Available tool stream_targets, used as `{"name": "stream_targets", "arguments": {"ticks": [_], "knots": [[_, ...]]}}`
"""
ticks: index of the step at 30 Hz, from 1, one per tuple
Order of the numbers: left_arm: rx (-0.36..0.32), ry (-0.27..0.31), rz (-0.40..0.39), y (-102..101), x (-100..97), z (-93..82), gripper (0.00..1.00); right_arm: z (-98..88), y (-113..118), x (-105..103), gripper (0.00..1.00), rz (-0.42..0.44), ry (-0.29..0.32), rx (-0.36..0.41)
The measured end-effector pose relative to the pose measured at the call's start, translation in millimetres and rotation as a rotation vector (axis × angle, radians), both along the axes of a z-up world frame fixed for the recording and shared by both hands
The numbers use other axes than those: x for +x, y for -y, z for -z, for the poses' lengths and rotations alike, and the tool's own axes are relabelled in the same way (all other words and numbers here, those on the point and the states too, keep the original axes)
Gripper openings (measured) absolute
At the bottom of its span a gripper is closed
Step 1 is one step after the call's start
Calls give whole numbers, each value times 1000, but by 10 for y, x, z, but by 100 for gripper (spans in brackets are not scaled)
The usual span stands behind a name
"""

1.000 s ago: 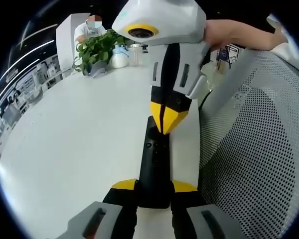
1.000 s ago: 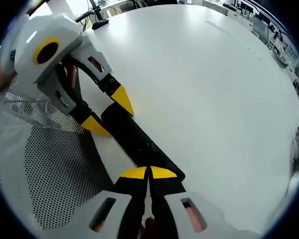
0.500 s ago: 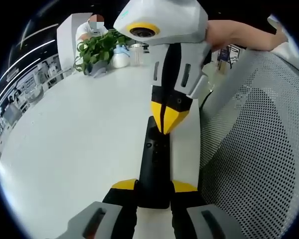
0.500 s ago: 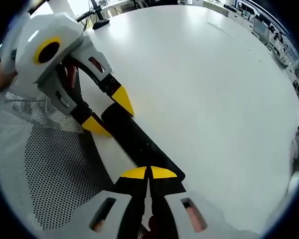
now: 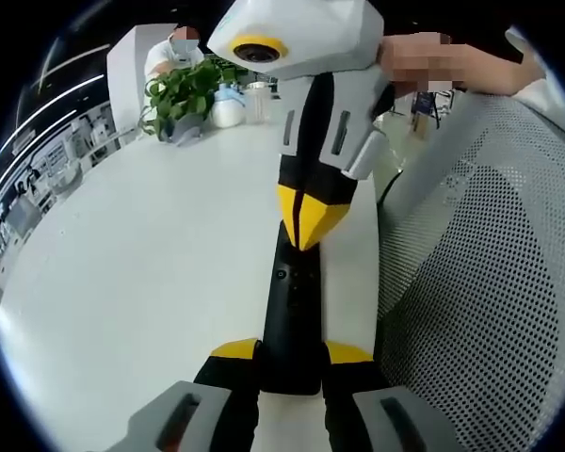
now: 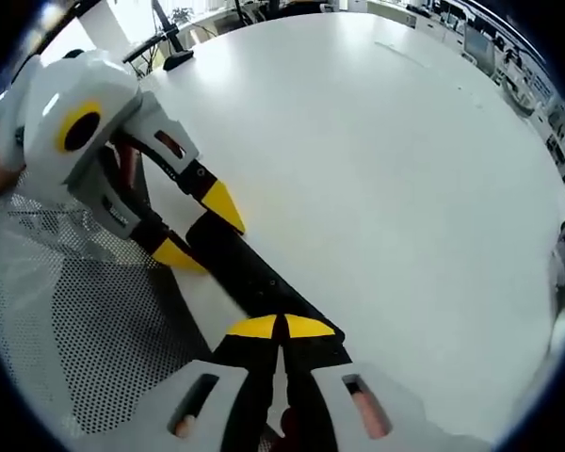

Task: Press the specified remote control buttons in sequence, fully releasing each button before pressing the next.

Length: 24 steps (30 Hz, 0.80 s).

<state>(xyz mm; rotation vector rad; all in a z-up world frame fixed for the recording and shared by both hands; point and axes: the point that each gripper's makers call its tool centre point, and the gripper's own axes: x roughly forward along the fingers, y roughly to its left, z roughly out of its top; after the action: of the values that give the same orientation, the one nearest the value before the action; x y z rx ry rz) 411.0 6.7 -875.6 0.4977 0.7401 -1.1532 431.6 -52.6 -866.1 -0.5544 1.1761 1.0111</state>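
A black remote control (image 5: 290,311) lies lengthwise on the white table (image 5: 141,264) near its edge. My left gripper (image 5: 292,352) is shut on the remote's near end, one yellow tip on each side. My right gripper (image 5: 306,224) comes down from the top, its yellow tips pressed together and pointing at the remote's far end; I cannot tell if they touch it. In the right gripper view the shut right gripper (image 6: 281,328) hovers over one end of the remote (image 6: 245,268), and the left gripper (image 6: 200,229) clasps the other end.
A white mesh chair back (image 5: 480,282) stands close to the table edge beside the remote, also seen lower left (image 6: 75,330). A potted plant (image 5: 184,94), a white pot and a glass stand at the table's far end, with a person seated behind. A dark stand (image 6: 174,56) sits far off.
My right gripper has risen slightly and pulled back from the remote's far end, staying shut. The left gripper and the remote have not moved.
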Motion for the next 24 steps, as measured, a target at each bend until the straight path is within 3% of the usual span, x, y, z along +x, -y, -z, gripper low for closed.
{"name": "stream_targets", "arguments": {"ticks": [3,24], "knots": [[0,0,0,0,0,0,25,28,7,-16,4,-16,1,-19],[4,-2,5,0,1,5,25,53,-2,28,0,-45,63,-45]]}}
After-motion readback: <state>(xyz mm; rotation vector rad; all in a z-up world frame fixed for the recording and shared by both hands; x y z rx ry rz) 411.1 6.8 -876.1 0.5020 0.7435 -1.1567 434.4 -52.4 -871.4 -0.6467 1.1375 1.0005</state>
